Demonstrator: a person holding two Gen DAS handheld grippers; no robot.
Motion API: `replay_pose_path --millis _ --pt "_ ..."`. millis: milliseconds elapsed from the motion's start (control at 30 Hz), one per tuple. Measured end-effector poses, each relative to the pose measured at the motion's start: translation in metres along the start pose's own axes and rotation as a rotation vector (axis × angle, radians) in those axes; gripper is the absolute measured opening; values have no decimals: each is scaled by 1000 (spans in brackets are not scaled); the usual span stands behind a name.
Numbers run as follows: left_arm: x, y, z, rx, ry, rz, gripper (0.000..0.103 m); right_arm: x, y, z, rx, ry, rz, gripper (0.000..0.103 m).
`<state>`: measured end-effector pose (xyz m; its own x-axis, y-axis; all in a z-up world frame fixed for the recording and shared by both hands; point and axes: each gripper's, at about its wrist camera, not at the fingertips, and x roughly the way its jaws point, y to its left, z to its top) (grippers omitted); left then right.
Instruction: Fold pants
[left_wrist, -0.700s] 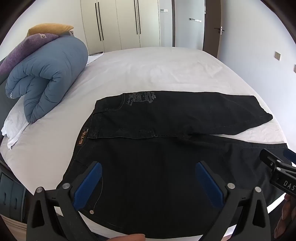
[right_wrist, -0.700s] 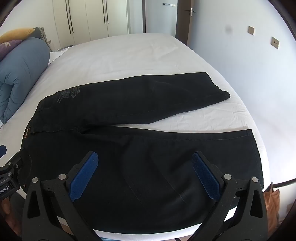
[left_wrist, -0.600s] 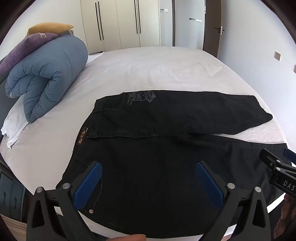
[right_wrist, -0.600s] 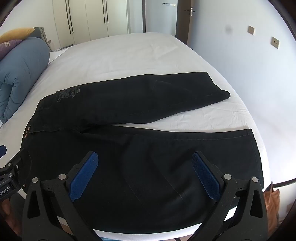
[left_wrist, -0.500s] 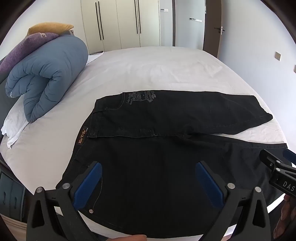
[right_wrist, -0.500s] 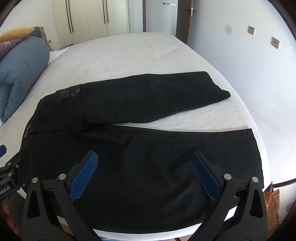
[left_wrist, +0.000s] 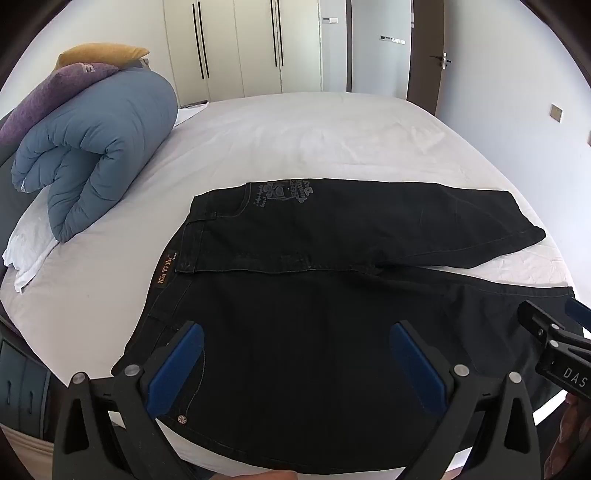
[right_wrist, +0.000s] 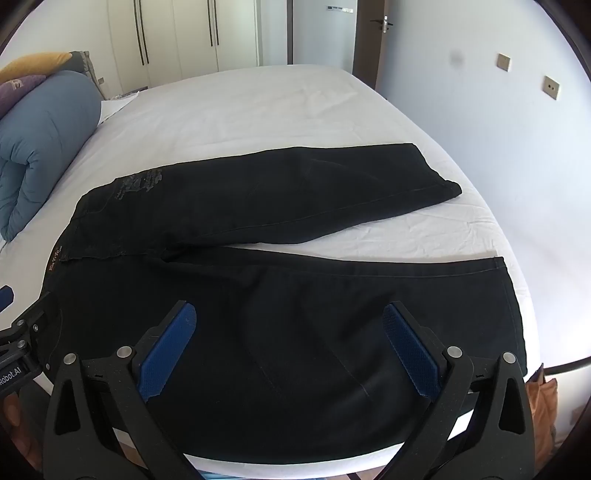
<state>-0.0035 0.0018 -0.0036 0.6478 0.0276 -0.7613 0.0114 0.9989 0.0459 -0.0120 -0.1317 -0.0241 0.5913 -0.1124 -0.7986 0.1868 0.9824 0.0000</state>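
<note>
Black jeans (left_wrist: 332, 288) (right_wrist: 258, 266) lie spread flat on the white bed, waistband to the left, both legs running right and splaying apart at the hems. A brown label sits on the waistband (left_wrist: 162, 275). My left gripper (left_wrist: 295, 343) hovers open above the near hip area, nothing between its blue pads. My right gripper (right_wrist: 288, 325) hangs open over the near leg, also empty. Each gripper shows at the edge of the other's view.
A rolled blue duvet (left_wrist: 92, 147) with purple and yellow pillows sits at the bed's left. White bedsheet (left_wrist: 295, 140) stretches beyond the jeans. Wardrobe doors (left_wrist: 240, 44) and a door stand at the back; a wall with switches is on the right.
</note>
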Motion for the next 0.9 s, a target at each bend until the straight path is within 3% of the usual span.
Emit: replay_pose_path --millis 900 --pt "-2 -1 -3 -4 7 5 103 0 4 -7 -10 2 3 103"
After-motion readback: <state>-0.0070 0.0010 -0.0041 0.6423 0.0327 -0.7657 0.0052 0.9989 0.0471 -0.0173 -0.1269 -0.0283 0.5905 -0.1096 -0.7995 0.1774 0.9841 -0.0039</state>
